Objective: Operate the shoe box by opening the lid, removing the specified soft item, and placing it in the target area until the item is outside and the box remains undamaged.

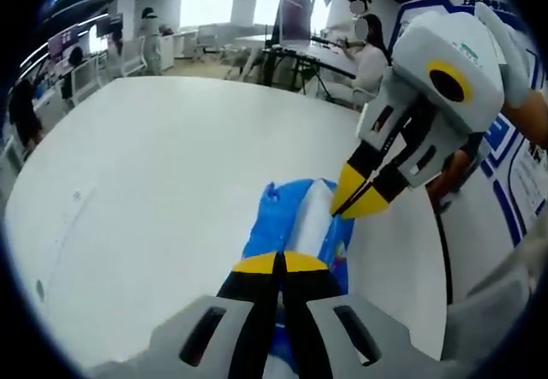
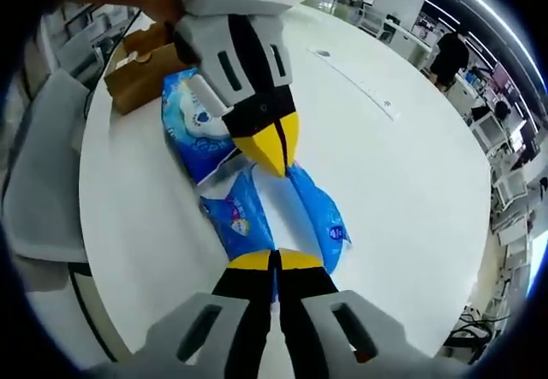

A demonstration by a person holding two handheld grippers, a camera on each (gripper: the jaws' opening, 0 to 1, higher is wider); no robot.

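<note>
Fingers [image 2: 276, 261] pinching blue pack [image 2: 321, 216] edge, table [image 2: 411, 182]

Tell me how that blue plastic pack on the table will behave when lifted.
The blue plastic pack is creased and folded, so it will probably sag rather than hold shape. Its glossy film may slip between the right gripper's jaws. It looks light for its size.
</note>
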